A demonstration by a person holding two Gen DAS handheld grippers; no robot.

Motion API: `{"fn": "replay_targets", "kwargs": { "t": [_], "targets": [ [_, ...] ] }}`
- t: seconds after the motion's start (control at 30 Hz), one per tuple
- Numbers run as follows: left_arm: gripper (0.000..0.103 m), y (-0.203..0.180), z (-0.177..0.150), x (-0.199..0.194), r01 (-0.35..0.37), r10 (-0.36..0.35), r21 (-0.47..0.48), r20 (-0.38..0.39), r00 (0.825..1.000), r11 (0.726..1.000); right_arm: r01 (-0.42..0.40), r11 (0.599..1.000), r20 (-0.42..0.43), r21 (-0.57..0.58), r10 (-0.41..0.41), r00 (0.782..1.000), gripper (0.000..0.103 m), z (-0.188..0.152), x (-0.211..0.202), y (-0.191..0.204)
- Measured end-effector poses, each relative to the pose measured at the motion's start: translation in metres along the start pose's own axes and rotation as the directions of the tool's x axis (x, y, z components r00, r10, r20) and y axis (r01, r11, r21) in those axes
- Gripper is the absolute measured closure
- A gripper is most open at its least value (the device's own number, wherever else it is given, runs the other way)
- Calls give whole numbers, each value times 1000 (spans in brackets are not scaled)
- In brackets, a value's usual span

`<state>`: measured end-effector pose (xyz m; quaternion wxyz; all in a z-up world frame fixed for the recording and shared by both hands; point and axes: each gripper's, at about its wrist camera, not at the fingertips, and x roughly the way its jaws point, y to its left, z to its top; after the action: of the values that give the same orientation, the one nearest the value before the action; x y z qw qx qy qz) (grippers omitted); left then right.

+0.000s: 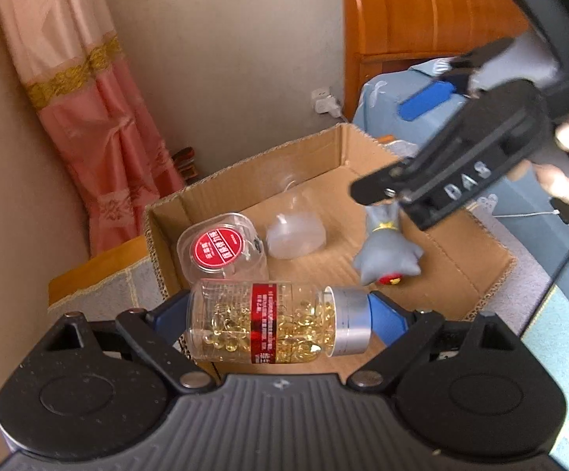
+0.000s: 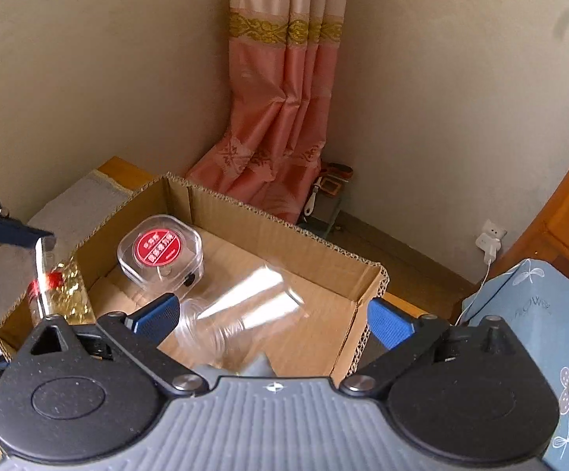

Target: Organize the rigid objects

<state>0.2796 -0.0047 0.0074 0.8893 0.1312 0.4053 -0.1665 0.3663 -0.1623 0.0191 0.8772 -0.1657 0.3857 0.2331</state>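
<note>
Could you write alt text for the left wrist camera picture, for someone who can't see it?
The left gripper holds a clear capsule bottle sideways over the near edge of a cardboard box. Inside lie a clear red-lidded container, a clear plastic cup and a grey toy; the right gripper is above.

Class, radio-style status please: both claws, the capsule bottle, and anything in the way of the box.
Left claw shut on capsule bottle, held sideways at cardboard box edge. Right claw open, empty, over box. Inside: clear cup, square container, grey toy. Some floor space free.
</note>
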Motion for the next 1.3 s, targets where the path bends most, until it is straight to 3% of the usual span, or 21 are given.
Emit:
{"fn": "replay_targets", "kwargs": {
  "t": [0.57, 0.83, 1.0, 1.3],
  "targets": [
    [7, -1, -5, -43, -30, 30, -2, 52, 998, 1000, -13, 1000, 8, 5, 13, 1000, 0, -21, -37, 20],
    [6, -6, -20, -73, -37, 38, -18, 86, 996, 999, -17, 998, 20, 58, 16, 1000, 0, -50, -59, 45],
    [2, -13, -47, -90, -46, 49, -34, 109, 993, 998, -48, 989, 46, 141, 42, 998, 0, -84, -69, 62],
    [2, -7, -107, -92, -77, 86, -137, 58, 995, 988, -58, 971, 75, 231, 41, 996, 0, -167, -87, 102]
  ]
}}
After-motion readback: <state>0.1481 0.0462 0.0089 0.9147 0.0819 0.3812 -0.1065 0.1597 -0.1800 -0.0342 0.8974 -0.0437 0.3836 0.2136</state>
